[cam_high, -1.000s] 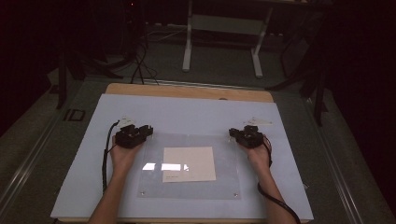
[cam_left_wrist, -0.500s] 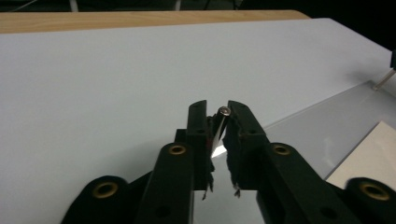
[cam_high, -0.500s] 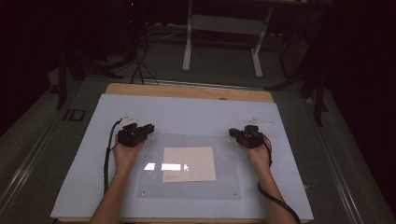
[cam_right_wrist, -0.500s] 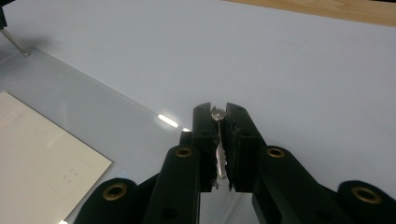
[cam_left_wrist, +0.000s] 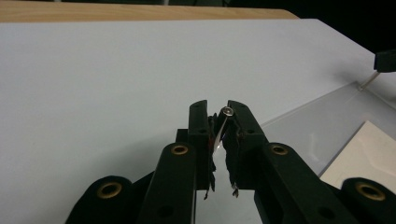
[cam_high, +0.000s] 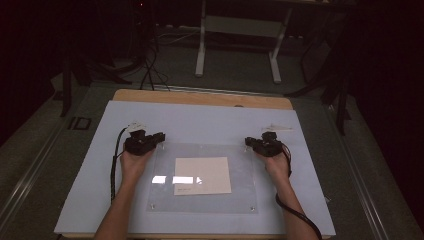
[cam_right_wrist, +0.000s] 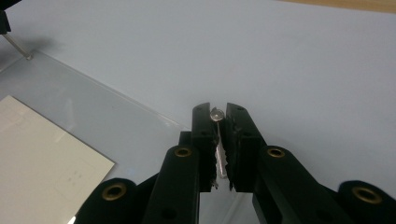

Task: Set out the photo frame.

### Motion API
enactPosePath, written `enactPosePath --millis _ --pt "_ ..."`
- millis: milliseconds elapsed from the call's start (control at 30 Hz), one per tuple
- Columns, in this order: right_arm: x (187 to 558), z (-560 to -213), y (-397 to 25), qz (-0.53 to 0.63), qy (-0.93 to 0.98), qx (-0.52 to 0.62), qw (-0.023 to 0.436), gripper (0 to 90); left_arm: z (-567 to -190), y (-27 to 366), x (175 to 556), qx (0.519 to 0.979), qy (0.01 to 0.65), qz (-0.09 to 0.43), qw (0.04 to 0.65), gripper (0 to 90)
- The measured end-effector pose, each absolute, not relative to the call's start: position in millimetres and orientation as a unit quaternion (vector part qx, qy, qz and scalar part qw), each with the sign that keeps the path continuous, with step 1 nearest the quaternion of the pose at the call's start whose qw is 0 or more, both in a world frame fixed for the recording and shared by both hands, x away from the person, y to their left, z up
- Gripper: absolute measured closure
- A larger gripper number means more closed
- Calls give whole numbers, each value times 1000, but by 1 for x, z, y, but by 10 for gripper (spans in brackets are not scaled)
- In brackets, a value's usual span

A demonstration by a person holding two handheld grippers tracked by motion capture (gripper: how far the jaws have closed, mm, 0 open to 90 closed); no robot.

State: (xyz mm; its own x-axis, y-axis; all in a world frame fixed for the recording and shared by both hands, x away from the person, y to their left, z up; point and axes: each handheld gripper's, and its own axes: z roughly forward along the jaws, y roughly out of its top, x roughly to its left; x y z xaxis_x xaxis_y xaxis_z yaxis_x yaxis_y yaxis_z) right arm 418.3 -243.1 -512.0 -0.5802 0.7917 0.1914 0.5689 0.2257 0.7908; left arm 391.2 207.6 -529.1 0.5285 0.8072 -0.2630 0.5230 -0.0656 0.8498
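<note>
High view is showing me gripping a clear acrylic sheet (cam_high: 202, 177) at its two far corners, left gripper (cam_high: 159, 137) on one and right gripper (cam_high: 248, 144) on the other. Both sets of jaws are closing on the sheet's edge: in the left gripper view a corner screw (cam_left_wrist: 228, 111) is sitting pinched between my jaws, and in the right gripper view its twin, the second screw (cam_right_wrist: 216, 113), is doing the same. The sheet is lying flat on the pale bench (cam_high: 200, 122), with a cream paper card (cam_high: 202, 175) apparently under its middle.

I am judging the step to be lifting or sliding this sheet. To do it well, I am thinking both hands should be moving together, level and at one pace, so the thin plate is not flexing or slipping out at a corner, and so the card is not dragging along.

Beyond the sheet's far edge, the bench's wooden rim (cam_high: 200, 97) is showing, then a dark floor with cables (cam_high: 150, 65) and a grey stand (cam_high: 237, 35).
</note>
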Motion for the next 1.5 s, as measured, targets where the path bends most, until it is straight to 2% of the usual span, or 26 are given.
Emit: enactPosePath --millis 267,367,433,533,767,867,967,1133,1500 --pt "425 -511 -244 438 769 453 108 832 -534 216 404 705 467 95 525 810" --pt "434 -512 -247 445 764 461 80 833 -540 222 412 695 466 63 544 810" --pt "436 -511 -248 443 764 462 77 833 -540 222 412 695 466 63 544 810" --pt "440 -510 -249 441 767 460 67 835 -541 225 419 693 468 35 547 810" --pt "447 -506 -244 420 774 468 74 834 -541 223 428 686 492 21 535 822" --pt "448 -501 -243 407 777 471 87 779 -540 222 430 688 497 21 528 831" --pt "443 -492 -246 408 773 476 98 708 -542 222 430 687 495 16 531 830" --pt "428 -473 -248 416 774 465 109 674 -542 222 430 687 497 17 529 830" --pt "385 -450 -226 438 804 395 77 683 -543 221 431 678 506 12 533 829"
